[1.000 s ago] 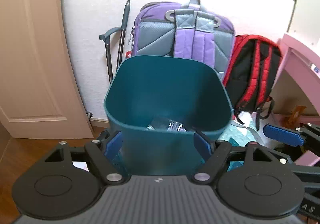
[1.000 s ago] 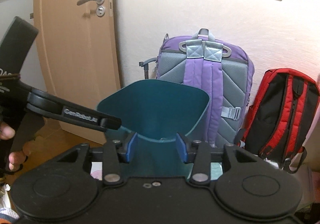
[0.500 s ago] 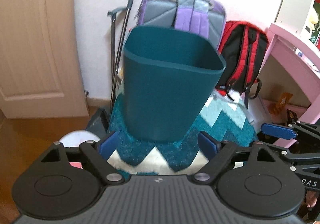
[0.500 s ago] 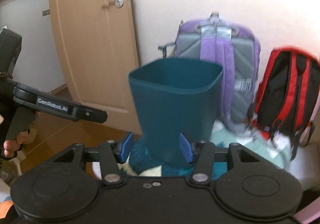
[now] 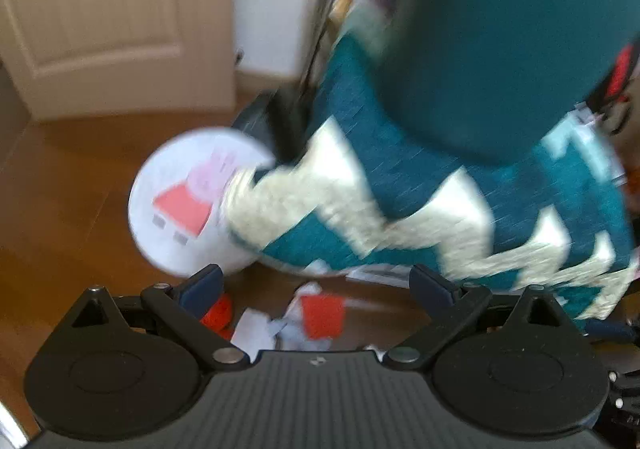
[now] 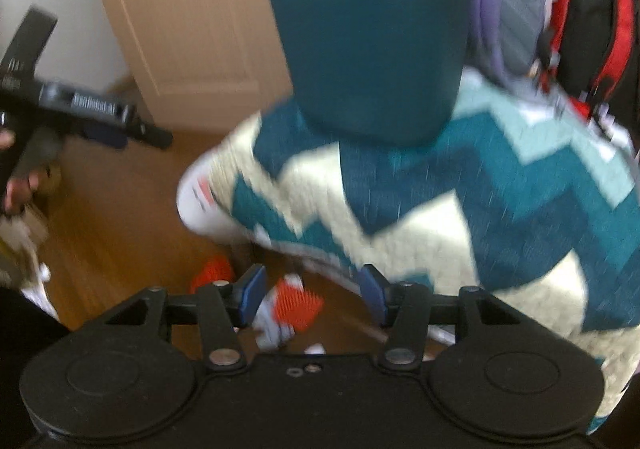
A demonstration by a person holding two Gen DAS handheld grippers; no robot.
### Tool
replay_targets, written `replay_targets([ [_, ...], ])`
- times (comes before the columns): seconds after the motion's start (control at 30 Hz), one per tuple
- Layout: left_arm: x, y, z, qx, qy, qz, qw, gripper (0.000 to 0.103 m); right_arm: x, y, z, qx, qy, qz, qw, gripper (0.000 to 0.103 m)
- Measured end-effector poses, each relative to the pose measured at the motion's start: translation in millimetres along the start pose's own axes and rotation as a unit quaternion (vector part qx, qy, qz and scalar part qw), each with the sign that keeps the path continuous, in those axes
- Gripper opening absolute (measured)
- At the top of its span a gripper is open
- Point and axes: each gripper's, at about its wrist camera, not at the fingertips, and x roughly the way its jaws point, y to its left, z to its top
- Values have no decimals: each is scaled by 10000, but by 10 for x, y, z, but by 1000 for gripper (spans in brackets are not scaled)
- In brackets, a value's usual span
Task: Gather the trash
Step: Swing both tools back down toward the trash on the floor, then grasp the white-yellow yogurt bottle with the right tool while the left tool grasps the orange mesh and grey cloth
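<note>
A dark teal bin [image 5: 504,33] [image 6: 368,25] stands on a teal and cream zigzag blanket [image 5: 400,201] [image 6: 460,209]. Below the blanket's edge, scraps of red and white trash [image 5: 320,315] [image 6: 294,307] lie on the wooden floor, with an orange-red piece [image 5: 218,313] [image 6: 212,273] to their left. My left gripper [image 5: 316,283] hangs over the scraps, its jaws still opening, nothing between them. My right gripper [image 6: 312,295] is open above the same scraps and holds nothing. Both pictures are blurred.
A round white disc with a pink cartoon print [image 5: 188,201] [image 6: 200,205] pokes from under the blanket. Behind stand a beige door [image 5: 112,21], a purple backpack [image 6: 508,1] and a red and black backpack [image 6: 592,17]. The left gripper [image 6: 100,113] and a hand show in the right wrist view.
Both grippers have dropped from the bin's rim toward the floor and tipped downward. The bin now stands above them, and the floor trash has come into view. The left jaws have spread wider.
</note>
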Motion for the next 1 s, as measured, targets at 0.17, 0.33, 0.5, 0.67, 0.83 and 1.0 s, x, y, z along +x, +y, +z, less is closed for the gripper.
replay_targets([
  [0.17,739,244,-216,-48,663,131,9977,100,654,-131,-436,443,828,108,9955,53],
  [0.33,1359,287,-449,241,1273,148,9915,100,1233,-165,-758,369,1466,159,9884,52],
  [0.5,1962,365,-646,492,1863,245,9810,100,1780,-85,-974,-34,2000,201,9796,52],
  [0.67,2542,501,-808,117,2299,296,9727,100,2246,-73,-1144,-124,2399,264,9704,52],
  [0.83,3023,597,-916,-388,2504,328,9668,100,2666,-102,-1361,-365,2785,236,9595,52],
  [1.0,3338,471,-1005,-268,2529,211,9669,99,2951,-131,-1528,-545,3024,277,9512,52],
])
